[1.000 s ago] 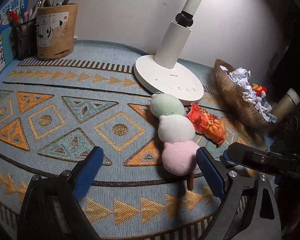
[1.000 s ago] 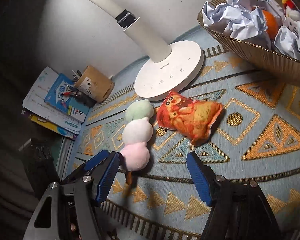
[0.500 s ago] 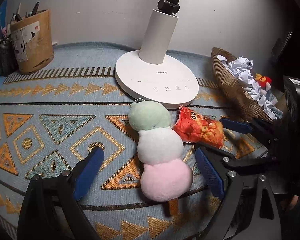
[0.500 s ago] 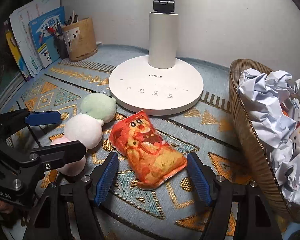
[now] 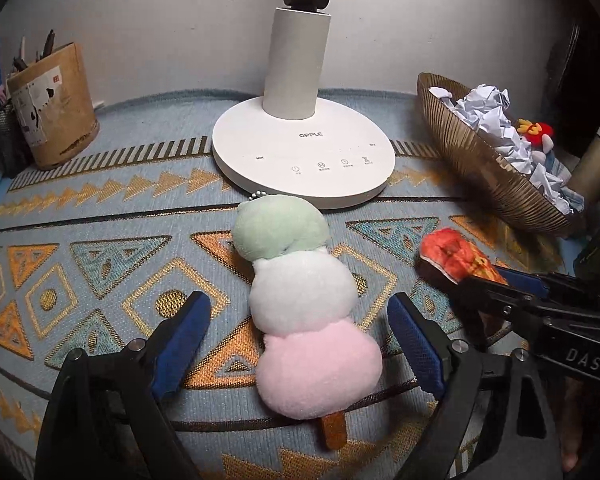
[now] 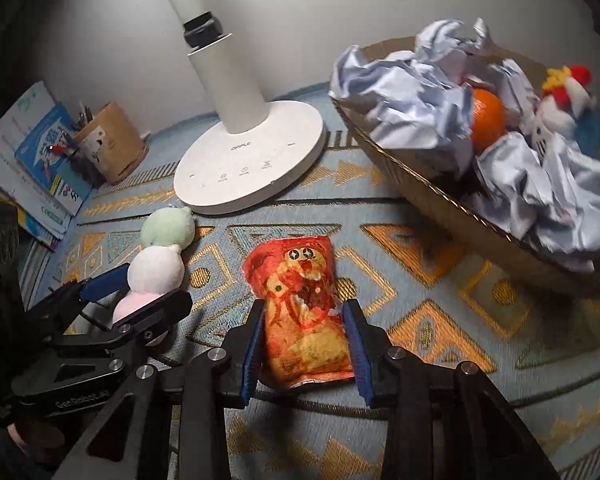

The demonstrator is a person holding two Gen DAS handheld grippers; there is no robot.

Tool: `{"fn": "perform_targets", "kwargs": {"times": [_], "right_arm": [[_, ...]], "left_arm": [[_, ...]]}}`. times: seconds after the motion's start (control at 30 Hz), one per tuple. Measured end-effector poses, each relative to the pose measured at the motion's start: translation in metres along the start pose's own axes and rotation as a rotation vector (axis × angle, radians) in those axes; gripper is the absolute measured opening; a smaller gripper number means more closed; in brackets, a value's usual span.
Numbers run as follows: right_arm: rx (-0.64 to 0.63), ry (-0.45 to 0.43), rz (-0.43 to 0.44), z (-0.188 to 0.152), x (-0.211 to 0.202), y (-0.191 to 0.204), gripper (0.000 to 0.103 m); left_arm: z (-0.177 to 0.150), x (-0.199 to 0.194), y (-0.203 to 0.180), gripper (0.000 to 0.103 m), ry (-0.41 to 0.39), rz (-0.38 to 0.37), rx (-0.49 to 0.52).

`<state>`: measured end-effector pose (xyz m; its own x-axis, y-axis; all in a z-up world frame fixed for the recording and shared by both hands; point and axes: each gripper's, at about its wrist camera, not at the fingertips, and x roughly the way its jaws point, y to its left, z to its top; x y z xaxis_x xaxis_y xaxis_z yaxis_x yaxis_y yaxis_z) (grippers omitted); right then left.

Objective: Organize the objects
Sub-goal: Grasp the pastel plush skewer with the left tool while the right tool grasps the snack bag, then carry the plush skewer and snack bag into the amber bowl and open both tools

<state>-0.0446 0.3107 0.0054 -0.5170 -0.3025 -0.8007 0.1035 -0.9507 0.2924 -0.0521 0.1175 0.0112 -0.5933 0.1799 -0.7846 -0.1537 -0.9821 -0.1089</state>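
A plush dango skewer (image 5: 300, 300) with green, white and pink balls lies on the patterned mat, its stick toward me. My left gripper (image 5: 300, 340) straddles the pink ball. Its jaws are closing, and a gap still shows on each side of the plush. An orange snack bag (image 6: 304, 300) is squeezed between the blue pads of my right gripper (image 6: 304, 340), which is shut on it. In the left wrist view the right gripper (image 5: 496, 284) comes in from the right, and the snack bag (image 5: 456, 256) looks tilted up off the mat. The left gripper (image 6: 140, 296) shows at the left of the right wrist view.
A white desk lamp base (image 5: 300, 160) stands just beyond the plush. At the right, a woven basket (image 6: 440, 200) holds crumpled paper, an orange and a small toy. A pen holder (image 5: 52, 108) and books (image 6: 40, 160) stand at the back left, and a metal cup (image 5: 592, 160) at the far right.
My left gripper moved forward until the pink ball sat between its fingers, and its jaws narrowed. My right gripper swung onto the snack bag and shut on it.
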Motion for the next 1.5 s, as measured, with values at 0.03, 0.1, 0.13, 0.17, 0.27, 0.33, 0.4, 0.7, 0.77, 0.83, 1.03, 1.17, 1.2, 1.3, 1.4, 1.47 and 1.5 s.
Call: {"fn": "perform_targets", "kwargs": {"times": [0.03,0.1,0.13,0.17,0.27,0.33,0.4,0.7,0.77,0.83,1.03,1.17,1.2,1.3,1.4,1.47,1.5], "right_arm": [[0.009,-0.01,-0.016,-0.004,-0.002,0.0,0.037],[-0.016,-0.028,-0.043,-0.01,-0.004,0.005,0.037],[-0.029,-0.03,-0.05,-0.013,-0.006,0.006,0.038],[-0.036,-0.026,-0.046,-0.015,-0.008,0.008,0.041],[-0.048,-0.016,-0.019,-0.018,-0.012,0.009,0.046],[-0.074,-0.012,-0.035,-0.021,-0.01,0.011,0.047],[-0.094,-0.019,-0.052,-0.021,-0.009,0.014,0.047],[-0.181,-0.074,-0.193,-0.025,0.002,0.035,0.04],[-0.194,-0.081,-0.213,-0.027,0.001,0.038,0.037],[-0.198,-0.082,-0.212,-0.028,0.001,0.038,0.037],[-0.187,-0.091,-0.199,-0.029,-0.002,0.035,0.037],[-0.202,-0.108,-0.205,-0.033,-0.006,0.04,0.036],[-0.203,-0.112,-0.197,-0.034,-0.008,0.04,0.036],[-0.155,-0.11,-0.138,-0.042,-0.02,0.035,0.035],[-0.045,-0.096,0.011,-0.049,-0.044,0.017,0.035],[0.012,-0.115,0.068,-0.048,-0.066,0.004,0.035],[0.04,-0.128,0.082,-0.045,-0.077,-0.003,0.035]], "left_arm": [[0.0,0.001,-0.001,0.077,-0.011,0.029,-0.002],[0.002,0.0,-0.001,0.066,-0.018,0.05,-0.001],[0.002,-0.001,-0.001,0.05,-0.024,0.05,0.008],[0.003,-0.002,0.0,0.043,-0.022,0.039,0.02],[0.002,-0.009,0.012,0.042,-0.032,0.033,0.003],[0.001,-0.017,0.027,0.042,-0.054,0.021,-0.04],[-0.003,-0.026,0.042,0.042,-0.082,-0.02,-0.078],[-0.007,-0.019,0.054,0.042,-0.076,-0.049,-0.142],[-0.007,-0.018,0.053,0.042,-0.075,-0.049,-0.133],[-0.008,-0.018,0.052,0.042,-0.075,-0.048,-0.13],[-0.008,-0.016,0.054,0.042,-0.069,-0.048,-0.133],[-0.007,-0.016,0.054,0.042,-0.07,-0.048,-0.134],[-0.007,-0.016,0.054,0.042,-0.07,-0.048,-0.132],[-0.008,-0.021,0.047,0.042,-0.082,-0.046,-0.093],[-0.004,-0.031,0.031,0.042,-0.049,-0.101,-0.046],[0.009,-0.046,0.017,0.042,-0.055,-0.183,-0.026],[0.018,-0.055,0.007,0.042,-0.084,-0.192,0.005]]}}
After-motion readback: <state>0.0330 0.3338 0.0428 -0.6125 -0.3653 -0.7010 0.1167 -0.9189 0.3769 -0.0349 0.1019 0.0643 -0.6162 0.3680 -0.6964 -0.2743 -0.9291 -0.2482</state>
